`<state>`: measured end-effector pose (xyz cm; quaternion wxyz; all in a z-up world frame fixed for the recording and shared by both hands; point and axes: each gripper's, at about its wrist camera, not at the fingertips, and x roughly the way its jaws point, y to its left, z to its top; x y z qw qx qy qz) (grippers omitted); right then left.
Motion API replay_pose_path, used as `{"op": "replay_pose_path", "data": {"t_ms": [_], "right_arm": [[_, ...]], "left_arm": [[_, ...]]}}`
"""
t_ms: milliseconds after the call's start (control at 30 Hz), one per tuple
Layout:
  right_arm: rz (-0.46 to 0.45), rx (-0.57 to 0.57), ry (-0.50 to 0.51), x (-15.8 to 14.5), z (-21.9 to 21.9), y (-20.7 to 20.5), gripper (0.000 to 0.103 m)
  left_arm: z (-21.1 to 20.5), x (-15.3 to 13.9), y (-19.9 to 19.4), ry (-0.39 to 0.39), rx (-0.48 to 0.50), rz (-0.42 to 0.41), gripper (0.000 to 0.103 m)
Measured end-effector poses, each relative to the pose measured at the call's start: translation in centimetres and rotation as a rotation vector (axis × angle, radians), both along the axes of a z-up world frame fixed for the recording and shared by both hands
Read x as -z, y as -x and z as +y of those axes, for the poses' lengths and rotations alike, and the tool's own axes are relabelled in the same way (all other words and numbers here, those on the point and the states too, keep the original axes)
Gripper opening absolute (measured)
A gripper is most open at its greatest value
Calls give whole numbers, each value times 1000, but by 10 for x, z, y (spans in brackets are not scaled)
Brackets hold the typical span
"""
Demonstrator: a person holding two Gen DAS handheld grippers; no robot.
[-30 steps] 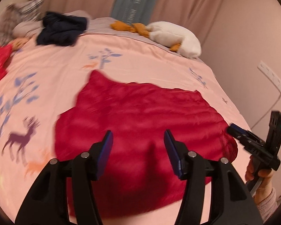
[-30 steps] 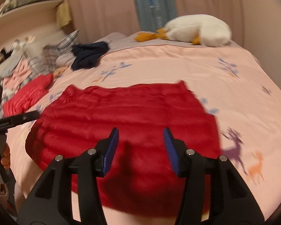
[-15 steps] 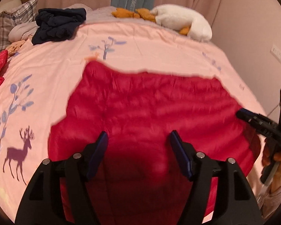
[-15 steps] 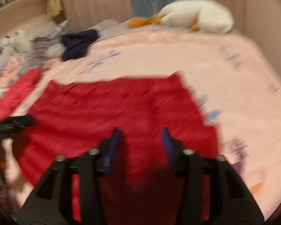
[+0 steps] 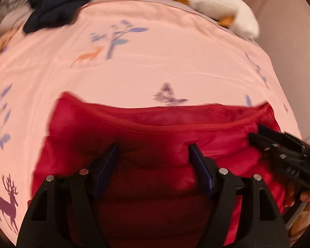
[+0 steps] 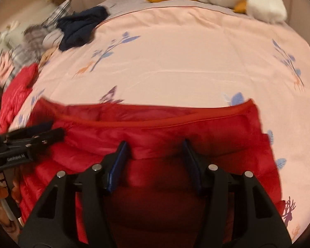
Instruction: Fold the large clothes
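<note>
Jacket, red and quilted, lies spread on the pink bed, filling the lower half of both views, its piped edge running across mid-frame. The left claw hangs over the jacket at lower centre, jaws opening, with nothing pinched between them. The right claw hovers likewise in its own view, jaws moderately wide and empty; it also shows at the right edge of the left view. Both pictures are blurred, so whether the tips touch the cloth I cannot tell. The step looks like reaching for the edge to start a fold. To do it well, bring both claws down at matching points along the piped edge, well apart, bite only the top layer, and lift evenly so the puffy fabric does not slip or bunch. A dark garment and a plush goose lie at the top, well clear.
</note>
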<state>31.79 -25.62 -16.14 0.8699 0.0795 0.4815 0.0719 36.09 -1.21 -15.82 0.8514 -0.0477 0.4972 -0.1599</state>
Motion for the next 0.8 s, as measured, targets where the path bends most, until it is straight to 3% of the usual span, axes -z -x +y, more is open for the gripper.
{"op": "replay_pose_path", "data": {"t_ms": [100,200,300,467,600,700,733,800], "right_arm": [[2,80,-53,0,-35,2,54],[8,201,11,1,-68,9,56],[-39,248,34,-14,-87,29,57],[-152,176,9,-38,-83,54,63],[-118,139,30,-30,-65,36,63],[-41,154,30,-6,-57,16,63],[-9,164,26,3,-57,10,65],[36,179,-19,19,-62,3,69]], "left_arm": [[26,-1,-3,42,-59,-10,73],[51,-5,-4,11,-160,-22,73],[88,-9,-2,33,-251,-15,73],[112,-28,12,119,-233,-88,73],[88,-29,9,108,-164,-104,73],[73,-7,-6,41,-167,-37,73],[73,11,-15,17,-192,39,73],[83,36,-24,71,-210,143,77]]}}
